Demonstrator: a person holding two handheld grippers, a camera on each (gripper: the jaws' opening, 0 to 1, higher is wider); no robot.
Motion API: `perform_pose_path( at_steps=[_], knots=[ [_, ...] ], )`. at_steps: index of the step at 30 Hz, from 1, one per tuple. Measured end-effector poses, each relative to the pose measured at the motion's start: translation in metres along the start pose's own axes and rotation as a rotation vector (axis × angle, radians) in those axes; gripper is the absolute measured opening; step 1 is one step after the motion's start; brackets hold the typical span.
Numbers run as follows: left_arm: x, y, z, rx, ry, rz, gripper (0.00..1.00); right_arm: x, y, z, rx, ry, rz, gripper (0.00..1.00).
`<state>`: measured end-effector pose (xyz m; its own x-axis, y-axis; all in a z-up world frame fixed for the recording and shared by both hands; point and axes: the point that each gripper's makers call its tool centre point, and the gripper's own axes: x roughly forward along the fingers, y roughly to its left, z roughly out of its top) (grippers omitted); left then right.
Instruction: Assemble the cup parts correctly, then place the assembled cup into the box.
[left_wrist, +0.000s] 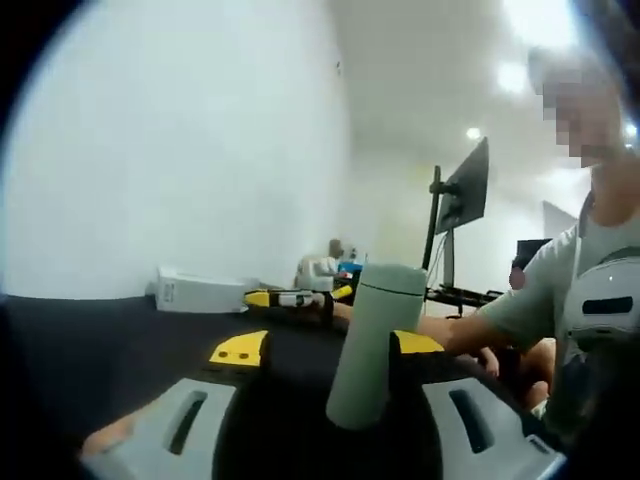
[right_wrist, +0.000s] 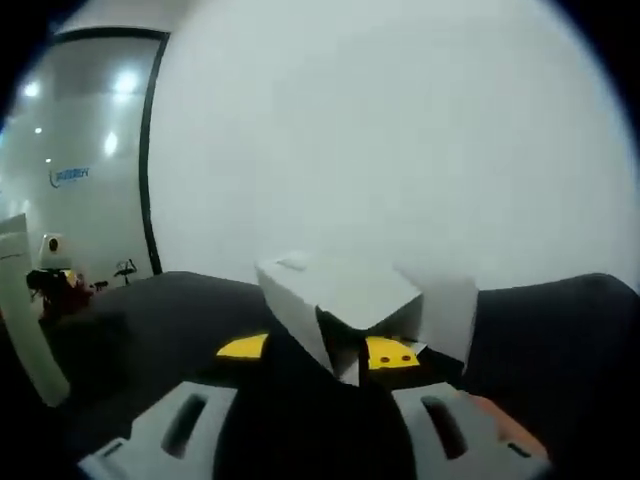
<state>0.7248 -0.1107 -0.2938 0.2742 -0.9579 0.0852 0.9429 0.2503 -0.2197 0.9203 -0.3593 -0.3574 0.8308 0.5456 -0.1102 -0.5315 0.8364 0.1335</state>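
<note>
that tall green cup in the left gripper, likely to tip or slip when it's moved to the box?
The cup is tall and narrow and already leans between the left gripper jaws, so it probably tips easily once released. Its smooth matte wall looks rigid, but could twist in the grip. The white box looks like light cardboard and may slide if bumped.

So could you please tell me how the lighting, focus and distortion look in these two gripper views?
Left gripper view: ceiling lights blow out to glare at upper right, the pale green cup is fairly sharp, and the background is soft. Right gripper view: the white box is blurred, with even light on the wall and a fisheye bend in the black door frame.
</note>
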Motion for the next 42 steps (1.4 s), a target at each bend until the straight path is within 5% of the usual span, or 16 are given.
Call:
perform_pose_path(
  at_steps=[10,14,21,36,42],
  knots=[
    [-0.004,0.009,0.000,-0.001,-0.006,0.036,0.38,0.007,-0.001,-0.005,-0.034,0.021,0.004,0.27],
    [-0.005,0.010,-0.002,0.011,0.009,0.045,0.37,0.008,-0.008,-0.005,-0.039,0.025,-0.019,0.08],
    [-0.006,0.012,-0.002,0.019,0.008,0.052,0.34,0.011,-0.005,-0.006,-0.057,0.033,0.014,0.02],
    [-0.006,0.010,0.000,0.029,0.000,0.060,0.34,-0.006,0.039,0.012,-0.102,0.036,0.036,0.00],
    [-0.011,0.007,0.012,0.057,-0.019,0.068,0.32,-0.029,0.055,0.029,-0.179,0.097,0.075,0.00]
  ],
)
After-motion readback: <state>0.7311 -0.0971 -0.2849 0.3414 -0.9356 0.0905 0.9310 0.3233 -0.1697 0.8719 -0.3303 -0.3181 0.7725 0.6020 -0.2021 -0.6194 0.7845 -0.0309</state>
